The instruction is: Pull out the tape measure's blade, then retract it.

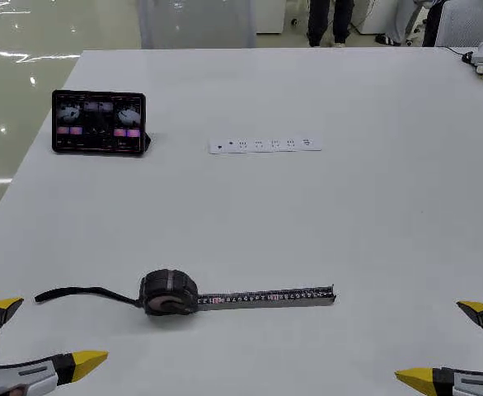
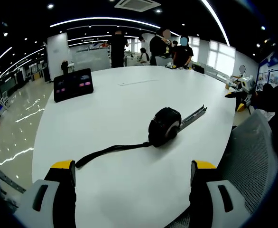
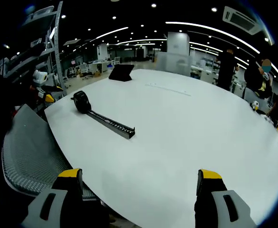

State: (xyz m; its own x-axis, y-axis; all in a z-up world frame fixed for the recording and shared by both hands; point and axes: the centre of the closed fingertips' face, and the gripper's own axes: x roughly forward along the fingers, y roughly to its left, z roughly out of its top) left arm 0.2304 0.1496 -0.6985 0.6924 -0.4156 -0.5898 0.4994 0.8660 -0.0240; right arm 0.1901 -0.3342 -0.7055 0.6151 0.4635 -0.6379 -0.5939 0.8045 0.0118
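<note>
The tape measure lies on the near part of the white table, a little left of centre, resting on its side. Its blade is pulled partway out and lies flat on the tabletop, pointing right, with the end hook at its far right tip. A black wrist strap trails off to the left from the case.

The left gripper hangs at the near left edge, its yellow-tipped jaws spread wide with nothing between them, near the strap but clear of it. The right gripper sits at the near right edge, just as wide open and just as empty, well apart from the blade's tip.

Farther back on the left a tablet stands propped up with its screen lit, and a white power strip lies flat near the middle. At the far side of the table a few people stand. What looks like a grey mesh chair back shows at the near edge, though the fisheye distortion makes it hard to be sure.
</note>
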